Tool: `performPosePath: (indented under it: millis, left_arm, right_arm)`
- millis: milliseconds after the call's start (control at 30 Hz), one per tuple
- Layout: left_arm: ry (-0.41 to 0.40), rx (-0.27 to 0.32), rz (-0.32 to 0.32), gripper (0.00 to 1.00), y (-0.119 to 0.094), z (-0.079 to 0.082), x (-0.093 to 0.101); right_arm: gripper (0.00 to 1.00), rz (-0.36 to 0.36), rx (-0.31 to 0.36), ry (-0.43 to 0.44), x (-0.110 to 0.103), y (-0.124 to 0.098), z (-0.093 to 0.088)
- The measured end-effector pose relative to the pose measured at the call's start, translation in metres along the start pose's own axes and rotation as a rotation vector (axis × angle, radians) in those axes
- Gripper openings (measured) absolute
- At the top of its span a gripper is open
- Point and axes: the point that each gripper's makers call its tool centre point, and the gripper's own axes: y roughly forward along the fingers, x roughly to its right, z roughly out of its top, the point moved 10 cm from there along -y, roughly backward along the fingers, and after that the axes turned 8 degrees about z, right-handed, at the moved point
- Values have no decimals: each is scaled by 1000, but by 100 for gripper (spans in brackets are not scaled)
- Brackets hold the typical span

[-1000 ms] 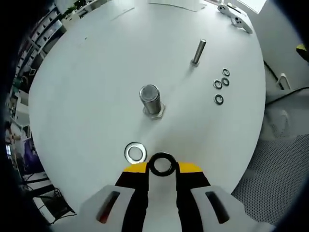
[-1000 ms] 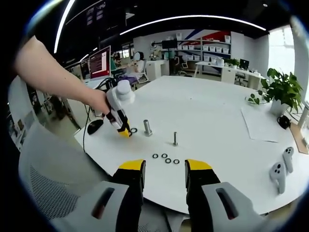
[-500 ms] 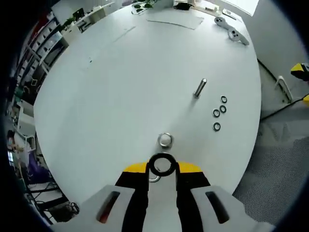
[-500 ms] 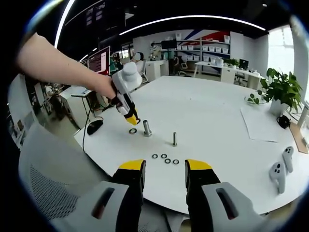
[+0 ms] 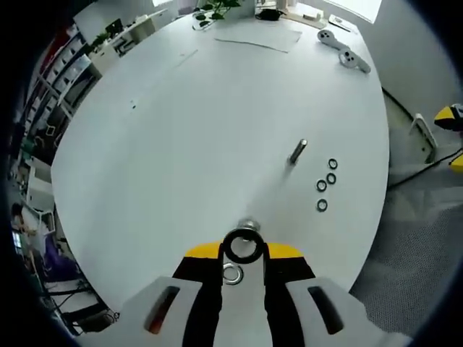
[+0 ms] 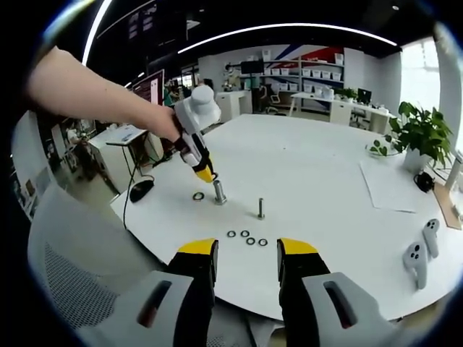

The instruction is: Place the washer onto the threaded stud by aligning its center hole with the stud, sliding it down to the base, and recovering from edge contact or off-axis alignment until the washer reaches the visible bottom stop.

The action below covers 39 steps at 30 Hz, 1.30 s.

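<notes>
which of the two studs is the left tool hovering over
The thick stud, nearer the table's left edge in the right gripper view. The left tool hangs just above its top, holding a washer; the thin stud stands apart, by the four small washers.

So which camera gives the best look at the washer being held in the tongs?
The left gripper view: the black washer sits large between its tongs, just before the thick stud. In the right gripper view the left tongs are small, the washer indistinct.
</notes>
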Motion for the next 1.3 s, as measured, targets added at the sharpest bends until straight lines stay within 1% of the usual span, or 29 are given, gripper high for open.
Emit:
performPosePath:
  millis: [300, 500, 733, 967, 1100, 1200, 1300]
  left_arm:
    - [23, -12, -7, 18, 4, 8, 1]
    - [45, -23, -16, 18, 8, 10, 4]
    - [57, -31, -22, 18, 11, 14, 2]
    - [73, -46, -35, 18, 12, 16, 4]
    - [98, -49, -26, 19, 13, 15, 6]
    - [120, -66, -23, 19, 16, 13, 5]
    - [120, -67, -22, 18, 18, 12, 4]
  right_arm:
    - [35, -1, -4, -5, 0, 0, 0]
    - [35, -6, -2, -1, 1, 0, 0]
    - [35, -12, 2, 1, 2, -1, 0]
    - [35, -14, 4, 2, 2, -1, 0]
    - [35, -13, 1, 3, 2, -1, 0]
    - [35, -15, 4, 7, 2, -1, 0]
    - [35, -14, 2, 4, 2, -1, 0]
